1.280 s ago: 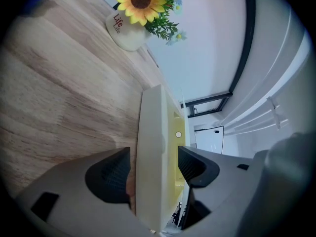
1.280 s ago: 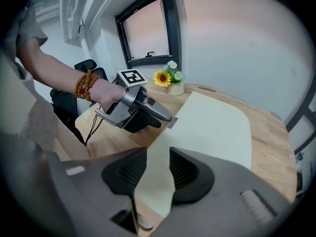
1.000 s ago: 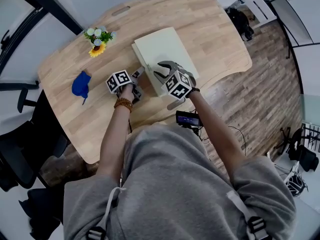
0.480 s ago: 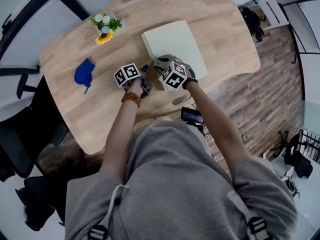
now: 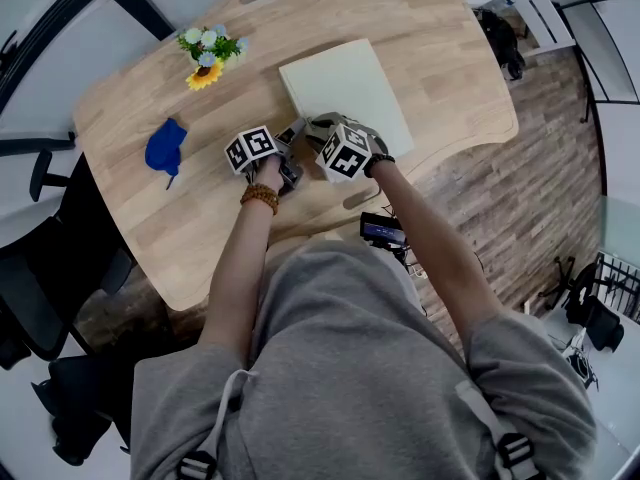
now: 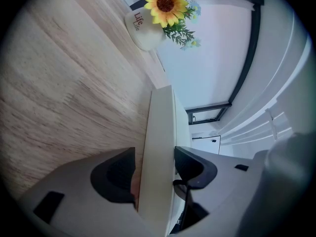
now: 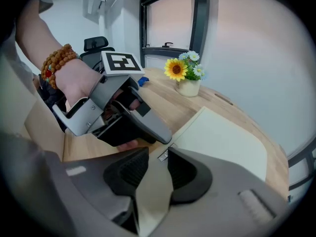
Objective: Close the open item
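Light wooden tabletop [image 5: 440,58] was bare along its far and right sides, and in the strip running from the pale cream flat rectangular case [image 5: 345,83] out toward the left edge. Obstacles noted: the case at centre, a small crumpled blue item [image 5: 165,148] at left, and a small white pot of artificial sunflowers [image 5: 207,53] near the far-left edge. All three stood well apart, with open lanes between them.

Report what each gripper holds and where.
Both jaw pairs have just been closing. Right gripper pinches the cream book by its near corner; left gripper straddles the adjoining edge, not yet clamped.
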Demonstrator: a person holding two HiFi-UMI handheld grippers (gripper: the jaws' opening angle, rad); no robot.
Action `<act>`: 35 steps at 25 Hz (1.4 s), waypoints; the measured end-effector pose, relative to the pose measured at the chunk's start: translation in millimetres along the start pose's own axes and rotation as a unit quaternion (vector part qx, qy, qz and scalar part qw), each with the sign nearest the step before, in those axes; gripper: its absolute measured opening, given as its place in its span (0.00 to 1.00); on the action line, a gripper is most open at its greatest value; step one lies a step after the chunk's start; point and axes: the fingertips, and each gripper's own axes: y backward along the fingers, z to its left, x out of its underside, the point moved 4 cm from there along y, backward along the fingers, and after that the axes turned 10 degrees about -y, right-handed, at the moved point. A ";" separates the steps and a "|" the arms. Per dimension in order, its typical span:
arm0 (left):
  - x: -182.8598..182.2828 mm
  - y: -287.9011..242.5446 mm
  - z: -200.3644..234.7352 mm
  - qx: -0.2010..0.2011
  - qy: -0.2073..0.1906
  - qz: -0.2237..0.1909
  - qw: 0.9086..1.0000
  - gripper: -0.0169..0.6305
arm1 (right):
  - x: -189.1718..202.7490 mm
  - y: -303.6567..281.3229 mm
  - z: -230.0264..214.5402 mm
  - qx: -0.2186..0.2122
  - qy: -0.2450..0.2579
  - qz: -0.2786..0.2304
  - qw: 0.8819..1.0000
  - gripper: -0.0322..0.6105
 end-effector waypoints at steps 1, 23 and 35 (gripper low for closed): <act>0.2 -0.1 0.1 0.000 0.000 0.001 1.000 0.42 | 0.5 -0.4 1.2 0.001 0.003 0.002 1.000 0.25; -16.0 23.1 -29.3 0.013 -0.043 -0.033 0.998 0.42 | -24.6 52.7 -16.9 -0.005 -0.066 -0.076 0.995 0.38; -70.0 70.8 -139.7 0.011 -0.318 -0.123 0.940 0.42 | -87.5 162.1 -48.9 0.080 -0.084 -0.245 0.962 0.38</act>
